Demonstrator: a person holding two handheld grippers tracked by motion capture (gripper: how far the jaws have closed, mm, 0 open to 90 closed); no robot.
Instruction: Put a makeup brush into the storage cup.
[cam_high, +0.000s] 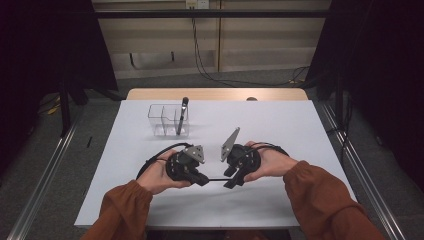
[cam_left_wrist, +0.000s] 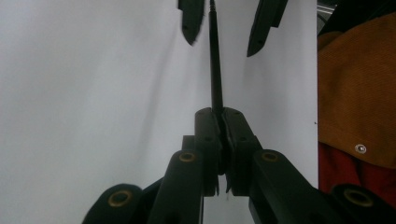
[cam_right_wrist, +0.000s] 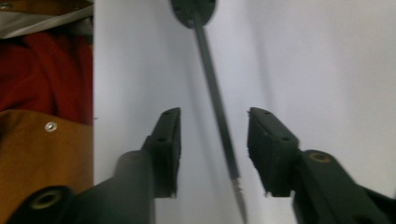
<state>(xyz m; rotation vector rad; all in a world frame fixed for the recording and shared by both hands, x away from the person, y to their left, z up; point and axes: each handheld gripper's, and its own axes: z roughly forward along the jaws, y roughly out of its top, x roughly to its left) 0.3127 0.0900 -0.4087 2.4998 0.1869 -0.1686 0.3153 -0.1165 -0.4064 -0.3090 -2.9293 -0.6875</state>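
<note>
Jaws of left gripper (cam_left_wrist: 219, 140) clenched on thin black rod (cam_left_wrist: 215, 70); right gripper (cam_right_wrist: 212, 140) released, straddling rod.

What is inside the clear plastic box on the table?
A black pen stands tilted in the right compartment of the clear box, its top poking above the rim. The other compartments look empty, though the see-through walls blur the bottoms.

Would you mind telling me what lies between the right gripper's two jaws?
A thin black pen runs between them in the right gripper view, touching neither; the left gripper clamps its far end.
</note>
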